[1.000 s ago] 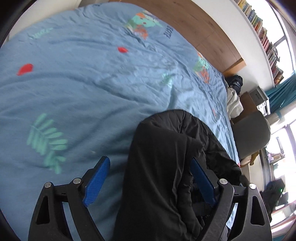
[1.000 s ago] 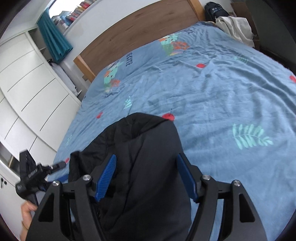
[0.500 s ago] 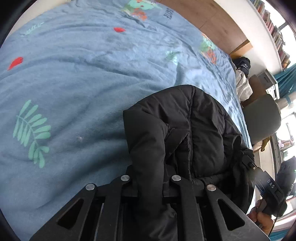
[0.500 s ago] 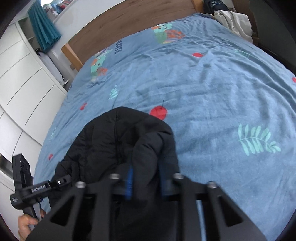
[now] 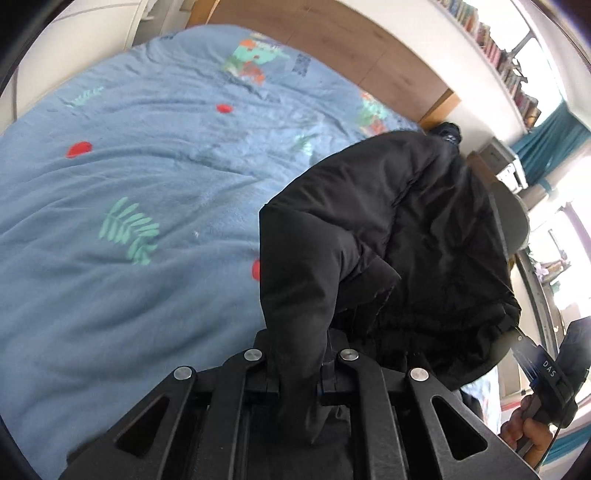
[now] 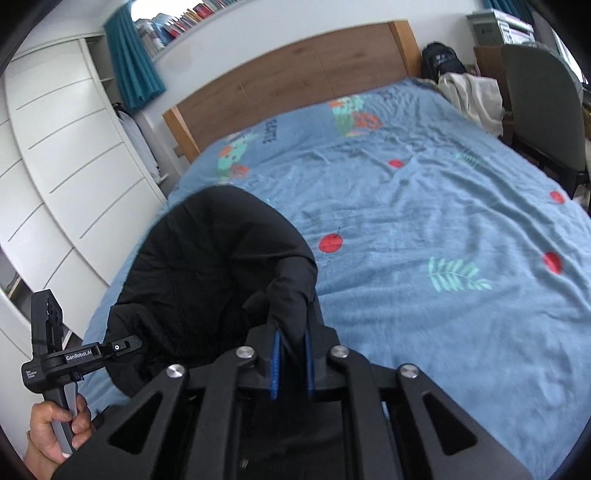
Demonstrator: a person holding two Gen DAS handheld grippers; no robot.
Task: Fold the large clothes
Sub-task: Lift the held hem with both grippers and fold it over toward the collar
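Overhead, bookshelf (image 6: 192, 22) (wooden headboard (image 6: 295, 85) below)

A home bedroom: a bed (image 6: 424, 229) with a blue printed cover and wooden headboard (image 6: 295, 77), white wardrobe (image 6: 55, 155), teal curtains (image 6: 129, 66), a bookshelf (image 6: 192, 18) above, a chair (image 6: 539, 110) beside.
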